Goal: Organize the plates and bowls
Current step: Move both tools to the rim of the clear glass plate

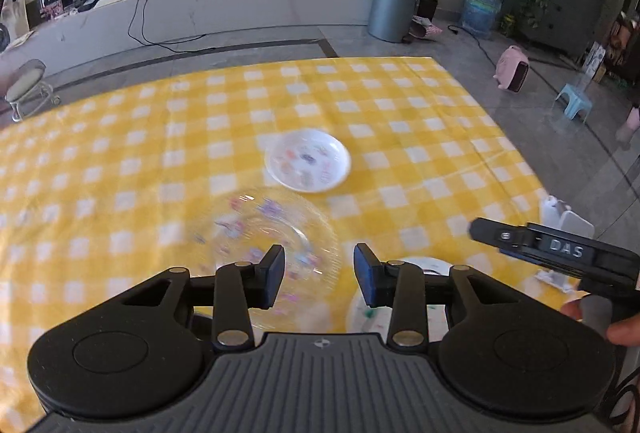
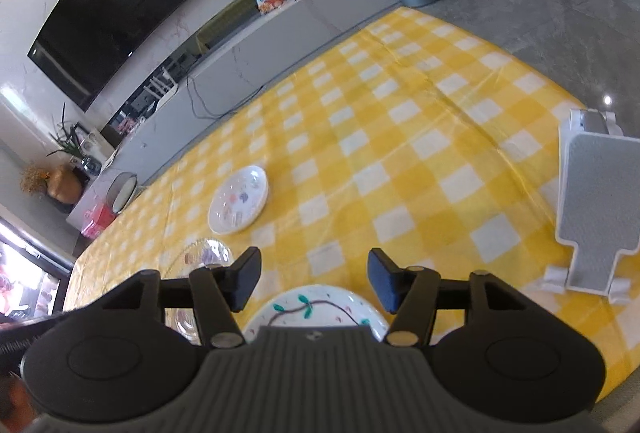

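Three dishes lie on the yellow checked tablecloth [image 1: 400, 105]. A small white plate with coloured prints [image 1: 308, 161] sits mid-table, also seen as the small plate [image 2: 239, 205] in the right wrist view. A clear glass plate with flower prints [image 1: 264, 233] is just below and beyond my left gripper [image 1: 320, 269], which is open with nothing between its pads. A white plate with a leaf vine [image 2: 316, 307] lies right under my right gripper [image 2: 314, 275], also open and empty; my gripper's body hides its near half. The glass plate [image 2: 204, 259] is to its left.
A white and grey dish rack [image 2: 596, 201] lies flat near the table's right edge. The right gripper's black housing [image 1: 560, 253] and a person's fingers [image 1: 624, 329] are at the right of the left wrist view. Grey floor, a bin [image 1: 394, 5] and a low cabinet lie beyond the table.
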